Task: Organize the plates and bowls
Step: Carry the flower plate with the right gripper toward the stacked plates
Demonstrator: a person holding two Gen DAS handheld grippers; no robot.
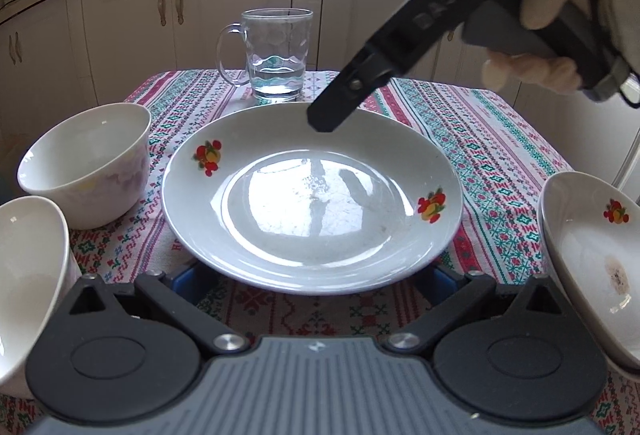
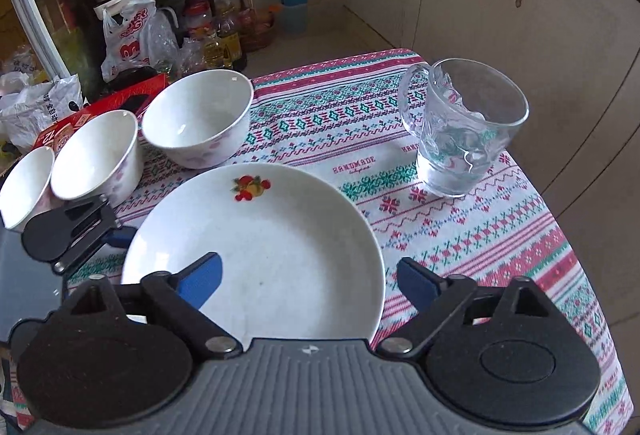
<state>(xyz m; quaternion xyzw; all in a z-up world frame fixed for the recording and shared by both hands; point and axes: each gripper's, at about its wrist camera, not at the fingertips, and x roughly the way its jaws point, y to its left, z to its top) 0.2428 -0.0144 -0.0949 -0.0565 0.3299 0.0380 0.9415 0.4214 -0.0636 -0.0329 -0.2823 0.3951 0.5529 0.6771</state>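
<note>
Because the wide white ceramic plate with red fruit decals point(image 2: 264, 251) sits in the middle of the tabletop point(image 2: 460, 235) under its patterned woven cloth, I have brought my right tool point(image 2: 308, 281) down over the side of it nearest that camera. Its blue-padded fingers are spread apart, one above the plate's inside and the other just off the rim over the cloth, so they straddle the edge without pinching anything. I read that as lining up an edge grip.

My left tool point(image 1: 316, 275) waits at the plate's opposite side. Its fingertips are hidden under the rim, so I cannot tell whether they press on it, though the arms look splayed wide.

Three white porcelain bowls point(image 2: 198, 119) stand in a row along one edge of the tabletop, grouped as if ready for nesting. A clear glass handled mug point(image 2: 460, 131) with a little water stands near the far corner, well apart from the plate.
</note>
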